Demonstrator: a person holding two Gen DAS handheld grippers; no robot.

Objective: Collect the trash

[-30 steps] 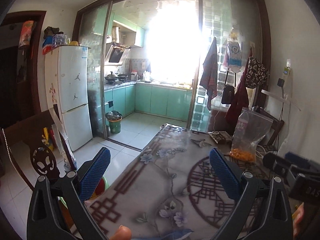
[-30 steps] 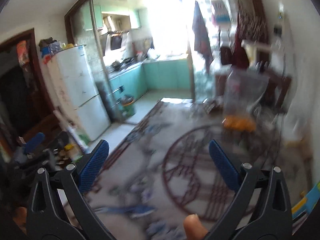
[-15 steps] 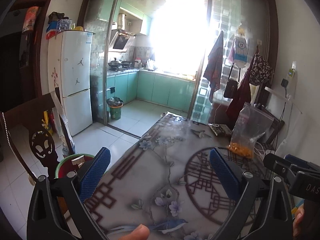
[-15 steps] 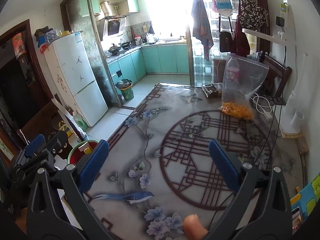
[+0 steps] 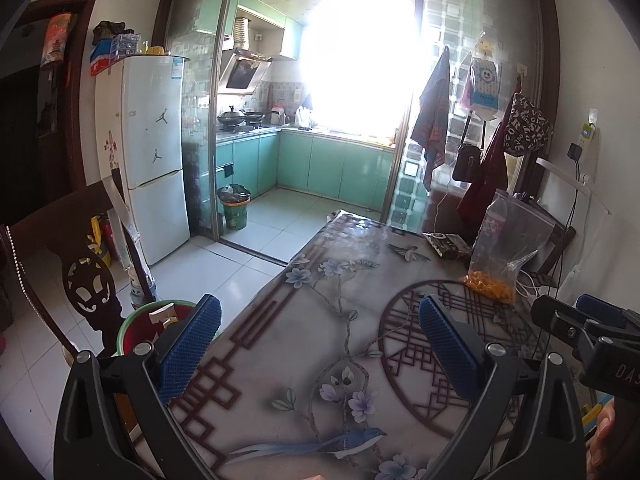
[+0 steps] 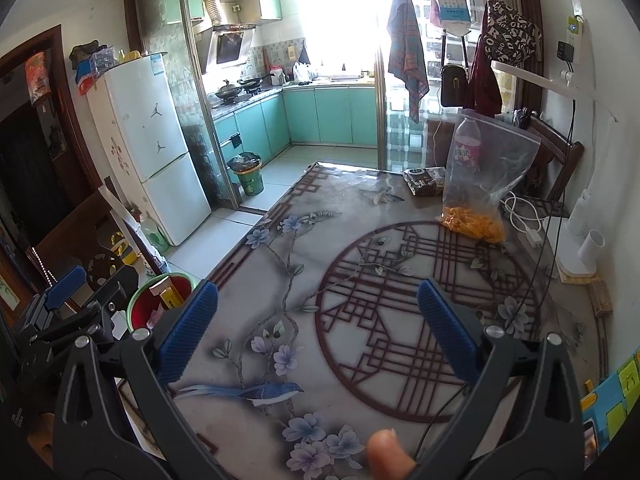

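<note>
My left gripper (image 5: 320, 322) is open and empty above the near left part of the patterned table (image 5: 328, 320). My right gripper (image 6: 318, 306) is open and empty above the table's middle (image 6: 304, 248). A red bin with a green rim (image 6: 160, 302) stands on the floor by the table's left edge with trash in it; it also shows in the left wrist view (image 5: 138, 330). A clear bag with orange pieces (image 6: 480, 200) stands at the far right of the table, also in the left wrist view (image 5: 500, 264). A dark snack packet (image 6: 424, 182) lies behind it.
A dark wooden chair (image 5: 60, 264) stands left of the bin. A white fridge (image 5: 154, 152) and a green kitchen bin (image 5: 236, 212) are beyond. A white cable and charger (image 6: 528, 228) and a white lamp base (image 6: 580, 248) sit at the table's right edge.
Both grippers have drawn back and risen a little, so more of the table and the red bin show. The right view, blurred a second ago, is steady.
</note>
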